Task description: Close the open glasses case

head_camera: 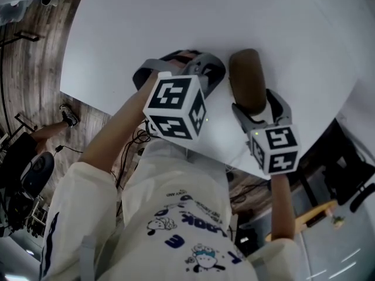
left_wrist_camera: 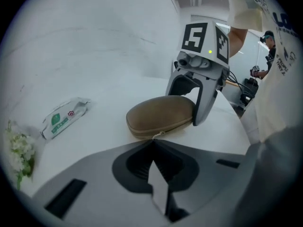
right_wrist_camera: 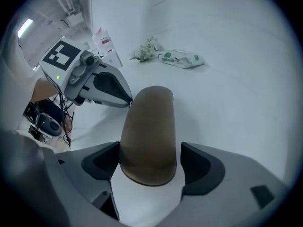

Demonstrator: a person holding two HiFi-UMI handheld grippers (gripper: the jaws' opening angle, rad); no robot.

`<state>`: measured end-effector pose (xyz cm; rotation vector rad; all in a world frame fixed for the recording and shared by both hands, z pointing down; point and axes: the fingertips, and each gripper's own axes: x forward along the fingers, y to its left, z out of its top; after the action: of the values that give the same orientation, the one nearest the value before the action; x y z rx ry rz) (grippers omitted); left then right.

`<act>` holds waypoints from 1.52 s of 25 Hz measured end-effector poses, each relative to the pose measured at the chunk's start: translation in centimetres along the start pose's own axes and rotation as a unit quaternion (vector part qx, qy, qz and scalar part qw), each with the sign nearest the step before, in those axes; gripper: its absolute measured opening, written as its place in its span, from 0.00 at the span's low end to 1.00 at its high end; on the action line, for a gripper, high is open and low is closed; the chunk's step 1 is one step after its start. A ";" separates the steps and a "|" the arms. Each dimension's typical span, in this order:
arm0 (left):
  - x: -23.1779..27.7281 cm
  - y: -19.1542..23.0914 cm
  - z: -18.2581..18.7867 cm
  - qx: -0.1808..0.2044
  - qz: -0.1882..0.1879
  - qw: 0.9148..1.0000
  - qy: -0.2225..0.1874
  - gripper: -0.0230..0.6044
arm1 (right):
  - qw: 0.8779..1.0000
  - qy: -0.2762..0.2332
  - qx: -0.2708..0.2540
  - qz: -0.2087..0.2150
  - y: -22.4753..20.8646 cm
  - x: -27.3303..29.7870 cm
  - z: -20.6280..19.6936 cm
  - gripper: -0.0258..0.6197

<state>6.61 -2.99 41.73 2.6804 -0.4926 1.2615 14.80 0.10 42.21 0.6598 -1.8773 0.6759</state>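
The brown glasses case (head_camera: 246, 81) lies on the white table (head_camera: 176, 16) with its lid down. In the left gripper view, the case (left_wrist_camera: 161, 115) shows its seam and a small pull tab. My right gripper (head_camera: 256, 102) stands open astride the case's near end (right_wrist_camera: 149, 131). One pad touches the case's side and a thin gap shows at the other pad. My left gripper (left_wrist_camera: 153, 143) is shut and holds nothing, with its tips just short of the case's long side. The right gripper (left_wrist_camera: 189, 103) straddles the case's far end in that view.
A packet of wipes (right_wrist_camera: 182, 59) and a small bunch of white flowers (right_wrist_camera: 147, 48) lie further back on the table, with a white card (right_wrist_camera: 106, 44) nearby. The table's edge (head_camera: 117, 107) runs close under both grippers. A wooden floor with cables lies beyond.
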 end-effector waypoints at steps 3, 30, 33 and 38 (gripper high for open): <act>0.3 -0.2 0.6 0.000 0.000 1.000 -0.005 0.04 | 0.999 -0.015 0.024 -0.018 -0.2 -0.1 -0.3 0.64; 0.4 -1.8 0.6 0.049 -0.017 0.999 0.012 0.03 | 0.998 -0.019 0.045 -0.025 -0.3 1.3 0.5 0.64; 0.7 -2.8 0.9 0.080 -0.022 0.996 0.023 0.03 | 0.998 -0.019 0.051 -0.027 -0.5 1.3 0.5 0.64; 1.3 -5.2 1.5 0.117 -0.022 0.993 0.028 0.03 | 0.998 -0.019 0.051 -0.030 -0.5 1.3 0.5 0.64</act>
<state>10.26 1.24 41.83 2.8155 -0.2916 1.4589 14.39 -0.84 43.31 0.7963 -1.8587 0.7283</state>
